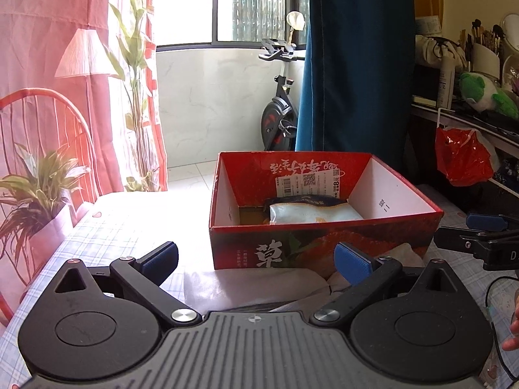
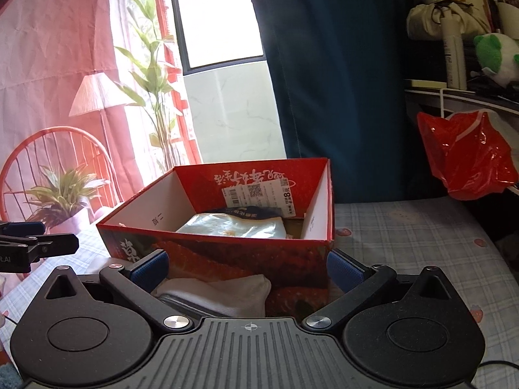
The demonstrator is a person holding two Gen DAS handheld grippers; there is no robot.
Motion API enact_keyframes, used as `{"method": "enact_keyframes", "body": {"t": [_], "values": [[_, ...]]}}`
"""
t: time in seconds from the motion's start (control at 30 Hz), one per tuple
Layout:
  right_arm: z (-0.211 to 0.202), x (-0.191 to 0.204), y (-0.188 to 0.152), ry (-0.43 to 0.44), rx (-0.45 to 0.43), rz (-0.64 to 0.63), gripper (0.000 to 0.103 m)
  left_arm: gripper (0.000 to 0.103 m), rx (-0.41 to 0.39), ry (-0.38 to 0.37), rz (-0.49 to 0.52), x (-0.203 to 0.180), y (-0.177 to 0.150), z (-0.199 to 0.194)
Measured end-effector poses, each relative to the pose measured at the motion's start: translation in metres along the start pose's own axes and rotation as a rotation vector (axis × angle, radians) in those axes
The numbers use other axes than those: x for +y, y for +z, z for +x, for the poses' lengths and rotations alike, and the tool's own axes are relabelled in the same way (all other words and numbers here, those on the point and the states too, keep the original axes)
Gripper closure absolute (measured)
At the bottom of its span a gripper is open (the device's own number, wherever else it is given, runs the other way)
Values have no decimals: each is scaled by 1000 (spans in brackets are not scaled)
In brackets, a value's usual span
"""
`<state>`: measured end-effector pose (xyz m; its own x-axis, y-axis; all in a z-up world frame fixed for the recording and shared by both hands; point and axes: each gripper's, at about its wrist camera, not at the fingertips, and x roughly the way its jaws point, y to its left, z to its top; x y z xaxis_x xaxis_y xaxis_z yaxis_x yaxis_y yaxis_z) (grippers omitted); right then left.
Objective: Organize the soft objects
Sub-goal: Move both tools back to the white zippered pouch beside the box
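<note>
A red cardboard box (image 1: 324, 240) stands open on the checked tablecloth, also in the right wrist view (image 2: 227, 256). Inside it lies a pale blue soft packet (image 1: 311, 214), seen again in the right wrist view (image 2: 236, 225), on top of a dark blue one. My left gripper (image 1: 256, 259) is open and empty above a clear-wrapped soft item (image 1: 253, 287) in front of the box. My right gripper (image 2: 248, 270) is open over a folded white cloth (image 2: 223, 291) at the box's near wall. Each gripper shows at the other view's edge (image 1: 480, 236) (image 2: 29, 243).
A potted plant (image 1: 35, 201) and a red wire chair (image 1: 48, 120) stand left of the table. A red plastic bag (image 2: 467, 155) hangs at the right below a cluttered shelf with a green and white plush (image 1: 486, 92). Blue curtain and exercise bike (image 1: 279, 110) behind.
</note>
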<state>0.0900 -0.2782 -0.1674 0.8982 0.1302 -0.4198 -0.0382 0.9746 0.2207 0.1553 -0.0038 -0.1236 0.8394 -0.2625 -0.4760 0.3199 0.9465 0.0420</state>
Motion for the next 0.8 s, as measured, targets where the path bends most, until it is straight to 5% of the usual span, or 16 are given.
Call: {"method": "enact_keyframes", "body": {"t": [0.57,0.8], "values": [[29,22,-41,-4,100,-71,1,0,66,-47,-136,35,-36,26],[33,19,-48,-7,118,-46,0,0,94,-73,-102,41,-43,36]]}}
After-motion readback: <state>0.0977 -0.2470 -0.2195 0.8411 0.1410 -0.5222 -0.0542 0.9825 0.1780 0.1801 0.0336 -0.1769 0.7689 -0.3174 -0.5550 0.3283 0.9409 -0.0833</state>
